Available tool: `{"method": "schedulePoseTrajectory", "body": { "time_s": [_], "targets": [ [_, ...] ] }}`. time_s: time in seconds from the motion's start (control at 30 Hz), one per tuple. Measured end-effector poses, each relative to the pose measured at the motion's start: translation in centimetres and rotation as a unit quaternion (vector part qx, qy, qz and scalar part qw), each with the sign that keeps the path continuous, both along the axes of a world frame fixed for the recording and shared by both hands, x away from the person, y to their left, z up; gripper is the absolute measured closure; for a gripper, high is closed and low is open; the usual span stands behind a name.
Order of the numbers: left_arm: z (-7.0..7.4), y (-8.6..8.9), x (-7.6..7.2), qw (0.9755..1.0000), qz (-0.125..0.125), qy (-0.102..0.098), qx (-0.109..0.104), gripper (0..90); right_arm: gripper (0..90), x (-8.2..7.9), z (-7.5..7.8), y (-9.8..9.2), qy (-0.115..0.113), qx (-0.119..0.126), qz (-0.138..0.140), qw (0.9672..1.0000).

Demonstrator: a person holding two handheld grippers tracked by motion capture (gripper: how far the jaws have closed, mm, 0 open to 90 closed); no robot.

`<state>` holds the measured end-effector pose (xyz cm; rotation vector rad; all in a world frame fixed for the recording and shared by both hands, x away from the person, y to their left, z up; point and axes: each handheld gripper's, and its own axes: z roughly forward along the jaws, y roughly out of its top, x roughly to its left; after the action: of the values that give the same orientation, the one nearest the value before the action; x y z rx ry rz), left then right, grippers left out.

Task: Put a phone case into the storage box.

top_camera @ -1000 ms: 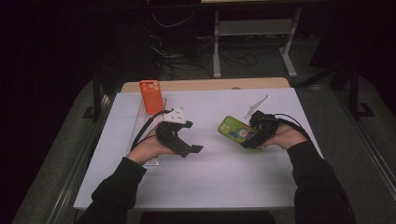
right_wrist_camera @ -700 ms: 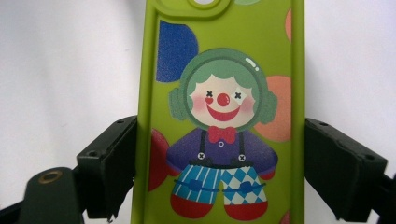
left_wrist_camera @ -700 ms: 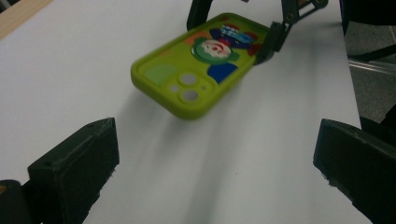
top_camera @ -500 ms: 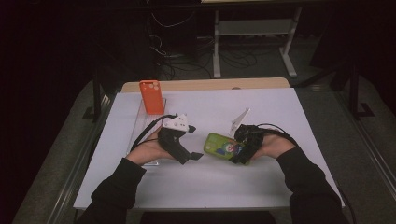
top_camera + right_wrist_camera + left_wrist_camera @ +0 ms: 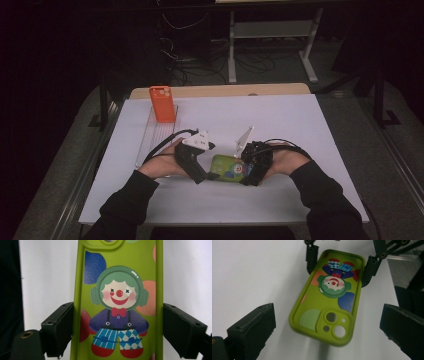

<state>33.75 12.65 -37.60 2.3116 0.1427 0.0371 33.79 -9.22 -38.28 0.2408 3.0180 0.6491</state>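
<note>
A lime-green phone case [image 5: 227,168] with a clown picture hangs just over the white table [image 5: 280,120]. My right gripper [image 5: 247,172] is shut on its lower end, a jaw on each long edge, as the right gripper view [image 5: 117,315] shows on the case [image 5: 120,277]. My left gripper [image 5: 202,175] faces it from the left. In the left gripper view [image 5: 327,315] its jaws stand wide and open. The case's camera-hole end [image 5: 329,302] reaches between them without touching, and the right gripper [image 5: 340,262] grips the far end.
An orange phone case [image 5: 163,104] stands upright at the far end of a clear slotted rack [image 5: 155,137] on the table's left. A small white stand [image 5: 245,136] sits just behind the right hand. Dark floor, cables and a metal frame lie beyond the table.
My right gripper has carried the green case leftward across the table until its camera end reaches the left gripper. The left hand has barely shifted.
</note>
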Motion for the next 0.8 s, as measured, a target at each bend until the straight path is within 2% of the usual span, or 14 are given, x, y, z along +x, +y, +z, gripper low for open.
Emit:
{"method": "schedulePoseTrajectory", "body": {
  "time_s": [0.07, 0.1, 0.27, 0.3, 0.67, 0.8],
  "targets": [
    [-0.2, -0.3, -0.1, 0.9998, -0.017, -0.004, 0.012, 0.0, 15.4, -0.2, 0.1, 0.3, -0.001, 0.0, 0.006, 1.0],
    [-0.4, -0.5, -0.2, 0.9996, -0.02, -0.004, 0.017, 0.0, 15.4, -0.4, 0.3, 0.5, 0.003, 0.001, 0.007, 1.0],
    [-1.2, -1.3, -0.7, 0.9985, -0.036, -0.004, 0.042, 0.0, 15.4, -0.9, 0.5, 1.1, -0.007, -0.001, 0.027, 0.9996],
    [-1.4, -1.5, -0.8, 0.9986, -0.035, 0.002, 0.039, 0.0, 15.4, -1.0, 0.6, 1.2, -0.008, 0.0, 0.031, 0.9995],
    [-2.0, -2.0, -0.9, 0.9976, -0.046, 0.014, 0.05, 0.1, 15.3, -1.6, 1.2, 1.8, -0.013, 0.011, 0.05, 0.9986],
    [-1.9, -2.0, -1.0, 0.9975, -0.048, 0.013, 0.05, 6.2, 15.3, -1.6, 1.4, 1.9, -0.011, 0.015, 0.052, 0.9985]
  ]
}}
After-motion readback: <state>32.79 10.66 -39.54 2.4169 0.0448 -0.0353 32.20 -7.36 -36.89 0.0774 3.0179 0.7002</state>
